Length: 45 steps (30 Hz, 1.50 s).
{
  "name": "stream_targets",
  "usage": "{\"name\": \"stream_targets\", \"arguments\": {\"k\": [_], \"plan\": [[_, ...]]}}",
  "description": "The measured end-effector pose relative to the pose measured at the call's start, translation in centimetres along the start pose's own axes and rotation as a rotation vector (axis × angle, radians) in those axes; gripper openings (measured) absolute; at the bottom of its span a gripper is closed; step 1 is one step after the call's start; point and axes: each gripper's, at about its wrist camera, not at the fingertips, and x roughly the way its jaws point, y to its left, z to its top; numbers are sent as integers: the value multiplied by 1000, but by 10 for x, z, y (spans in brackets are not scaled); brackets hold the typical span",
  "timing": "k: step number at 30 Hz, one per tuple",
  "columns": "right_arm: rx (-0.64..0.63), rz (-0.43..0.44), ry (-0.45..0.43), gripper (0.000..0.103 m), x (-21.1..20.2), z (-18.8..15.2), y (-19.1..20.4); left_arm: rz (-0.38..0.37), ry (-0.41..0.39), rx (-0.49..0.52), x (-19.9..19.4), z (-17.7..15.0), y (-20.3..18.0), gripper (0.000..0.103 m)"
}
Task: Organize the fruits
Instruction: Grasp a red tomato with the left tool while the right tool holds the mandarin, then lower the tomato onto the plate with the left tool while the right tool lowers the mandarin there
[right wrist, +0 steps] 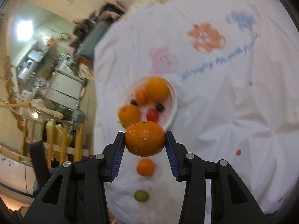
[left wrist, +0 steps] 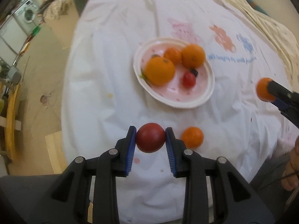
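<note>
- My left gripper (left wrist: 150,140) is clamped on a smooth, dark red round fruit (left wrist: 150,137); the ribbed blue pads (left wrist: 132,149) press its two sides, and the jaws stand only as far apart as the fruit is wide.
- My right gripper (right wrist: 144,140) is closed on a dimpled, slightly flattened mandarin (right wrist: 144,139), gripped at its widest part between the same ribbed blue pads, with the jaws a moderate way apart.
- From the left wrist view, the white bowl (left wrist: 205,100) with a glossy pink inside sits at 12 o'clock from the held red fruit, well apart from it.
- In the bowl I see three orange citrus fruits, the largest (left wrist: 160,71) at the 9 o'clock side, plus a small shiny red fruit (left wrist: 189,79) touching a dark berry (left wrist: 194,72).
- A loose small mandarin (left wrist: 192,137) lies on the cloth just beside the left gripper, at 3 o'clock.
- From the right wrist view, a small round green fruit (right wrist: 141,196) lies on the cloth at 6 o'clock from the held mandarin, beyond the loose one.
- The white tablecloth (left wrist: 112,56) is soft and wrinkled, printed with blurred pink, orange and blue figures and blue script.
</note>
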Motion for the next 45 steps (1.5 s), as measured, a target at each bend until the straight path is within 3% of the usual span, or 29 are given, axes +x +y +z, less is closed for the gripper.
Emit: {"name": "stream_targets", "arguments": {"k": [4,13,28,45], "plan": [[-21,31,-54,46,-14,6,10,3,-45,-25,-13,13,7,27],[-53,8,-43,46,-14,30,21,-13,-99,-41,-23,47,10,27],[-64,-36,-17,46,17,74,32,-31,-104,-20,-9,94,4,27],[-32,-58,78,46,78,77,6,-28,-57,-15,42,127,-5,27]]}}
